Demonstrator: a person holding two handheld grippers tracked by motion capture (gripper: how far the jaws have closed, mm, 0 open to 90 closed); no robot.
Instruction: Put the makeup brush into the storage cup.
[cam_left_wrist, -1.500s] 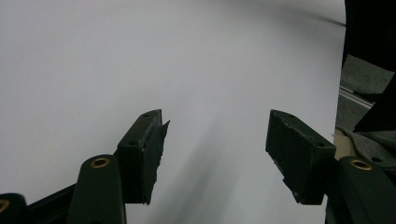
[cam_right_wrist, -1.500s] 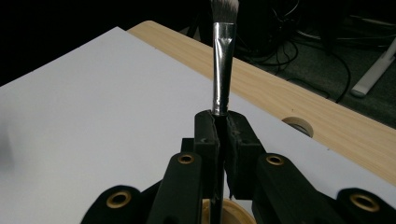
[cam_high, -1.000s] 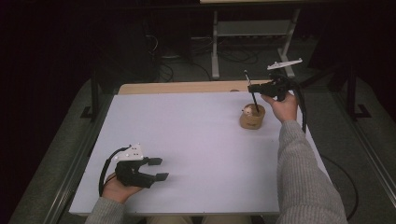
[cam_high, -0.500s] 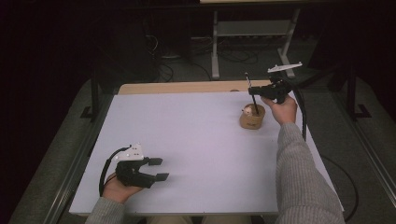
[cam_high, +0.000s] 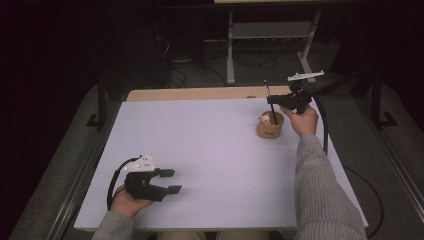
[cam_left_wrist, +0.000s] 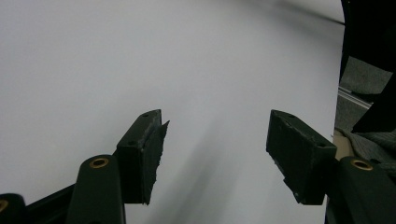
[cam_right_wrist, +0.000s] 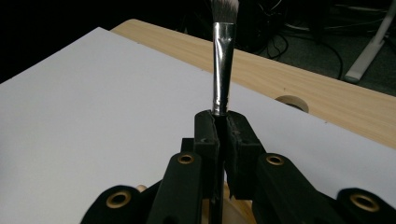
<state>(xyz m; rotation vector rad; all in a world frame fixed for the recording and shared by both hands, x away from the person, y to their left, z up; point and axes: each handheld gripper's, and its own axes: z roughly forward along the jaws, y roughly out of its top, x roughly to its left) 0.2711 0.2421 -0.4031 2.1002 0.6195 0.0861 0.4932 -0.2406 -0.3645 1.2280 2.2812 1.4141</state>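
While unmoved, right tongs (cam_high: 272, 100) clamp brush (cam_right_wrist: 223, 56)

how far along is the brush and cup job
Done: the right gripper is shut on the brush, held upright, bristles up. In hand: in the high view the brush's lower end sits at the mouth of the tan cup; going in or coming out, I cannot tell. The left gripper rests open on the white table.
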